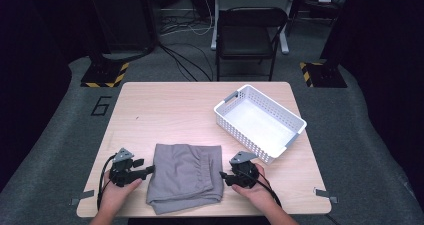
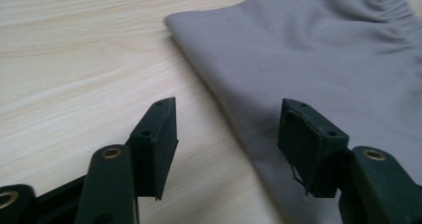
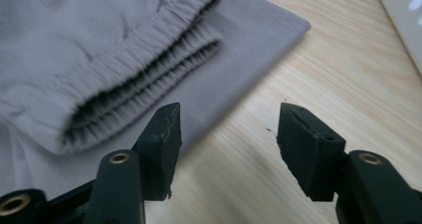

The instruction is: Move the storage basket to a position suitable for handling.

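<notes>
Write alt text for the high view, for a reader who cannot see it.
A folded grey garment lies at the near edge of a wooden table, with a person's left gripper and right gripper open at its two sides. A white slotted basket sits on the table's right half, and a black chair stands beyond.

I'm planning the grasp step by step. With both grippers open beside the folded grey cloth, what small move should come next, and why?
Probably slide each gripper inward and close on its edge of the folded grey cloth garment. The left gripper sits open at the garment's left edge, the right gripper open at its right edge, neither holding it. The white perforated plastic basket stands empty nearby on the light wooden table, a likely destination.
</notes>
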